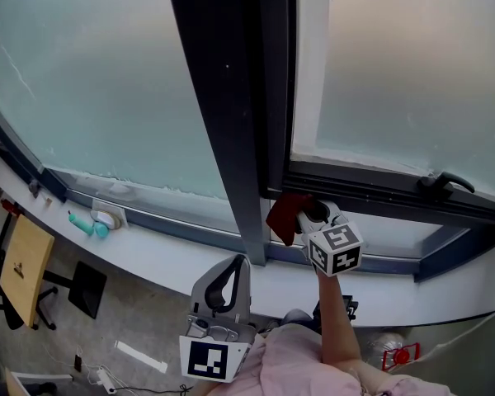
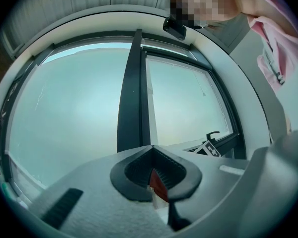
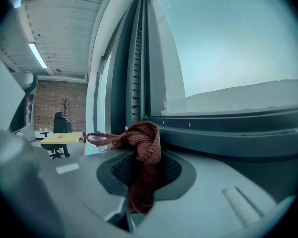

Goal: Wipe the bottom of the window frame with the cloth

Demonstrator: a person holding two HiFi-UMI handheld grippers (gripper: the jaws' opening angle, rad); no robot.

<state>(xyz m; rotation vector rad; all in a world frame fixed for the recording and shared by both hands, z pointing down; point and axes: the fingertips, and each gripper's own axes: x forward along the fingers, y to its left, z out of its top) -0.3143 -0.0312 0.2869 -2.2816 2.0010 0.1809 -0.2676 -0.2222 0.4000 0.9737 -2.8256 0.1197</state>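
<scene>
Closest to the lens is the left gripper point(image 1: 223, 285) down at 6 o'clock, with a black-and-white square marker on its cube. Its claw is closed up on itself with nothing in it, well apart from the glass. Going from the left, there's a yellow table point(image 1: 21, 258) at 8 o'clock down on the floor level, then a teal thing point(image 1: 87, 223) lying on the white sill point(image 1: 165, 254), with a long bare stretch of sill running right from it. A dark upright post point(image 1: 223, 122) splits the two panes around 12 o'clock. Just off centre toward 4 o'clock, the red cloth point(image 1: 283, 215) is bunched in the corner where that post meets the bottom of the window frame point(image 1: 379, 192). Can't tell if it's actually touching. The right gripper point(image 1: 312, 214) is clamped tight on it, cloth poking out past the jaw tips. From there the bottom rail runs open to the black handle point(image 1: 445, 181) at 3 o'clock.
</scene>
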